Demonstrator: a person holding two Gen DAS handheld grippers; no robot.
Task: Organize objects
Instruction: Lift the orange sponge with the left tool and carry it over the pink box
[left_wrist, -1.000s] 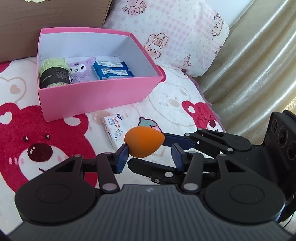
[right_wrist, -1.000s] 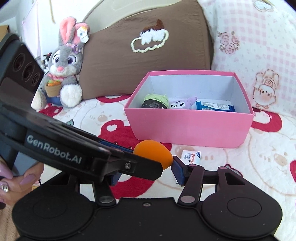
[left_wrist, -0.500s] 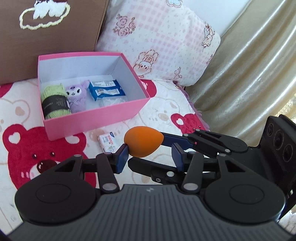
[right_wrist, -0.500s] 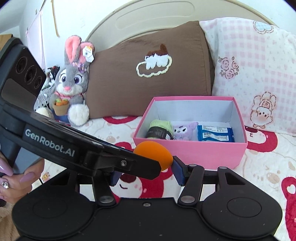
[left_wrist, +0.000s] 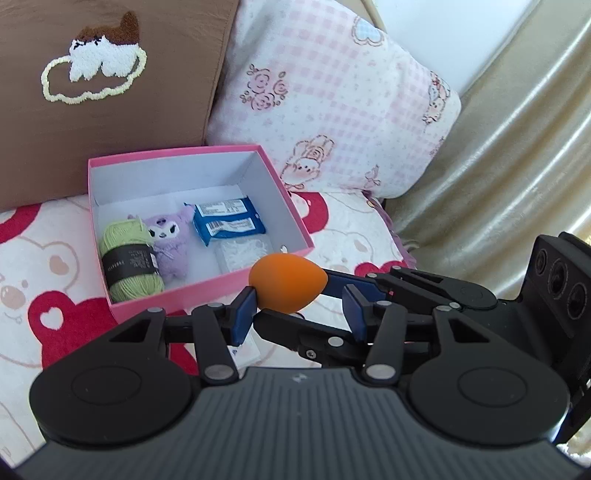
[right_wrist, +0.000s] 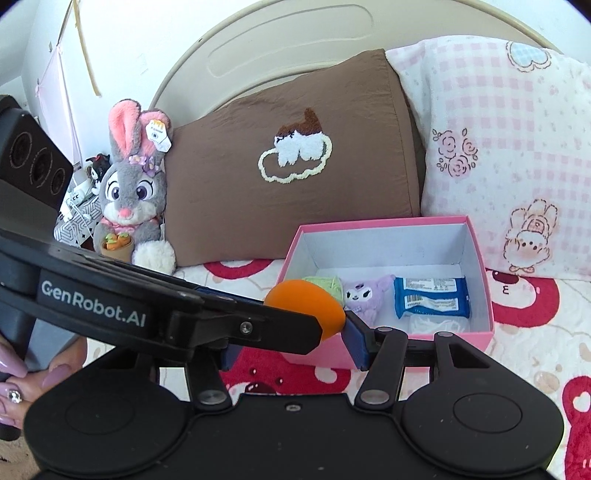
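Observation:
An orange egg-shaped sponge (left_wrist: 288, 282) sits between the two grippers, above the near wall of the pink box (left_wrist: 291, 206). My left gripper (left_wrist: 297, 314) has wide jaws; its left pad (left_wrist: 243, 314) touches the sponge. My right gripper (right_wrist: 288, 347) crosses it from the right and seems shut on the sponge (right_wrist: 306, 308), though the left gripper hides its left finger. The box (right_wrist: 480, 254) holds green yarn (left_wrist: 129, 262), a purple plush (left_wrist: 170, 243), blue packets (left_wrist: 229, 219) and a clear packet (left_wrist: 242, 254).
A small white carton (left_wrist: 245, 349) lies on the bear-print bedspread under the left gripper. A brown pillow (right_wrist: 295, 158) and a pink checked pillow (right_wrist: 509, 147) stand behind the box. A grey bunny plush (right_wrist: 131, 192) sits at the left. A gold curtain (left_wrist: 498, 158) hangs at the right.
Both grippers have risen together with the sponge. The views now look down into the box, and the sponge sits over its near wall.

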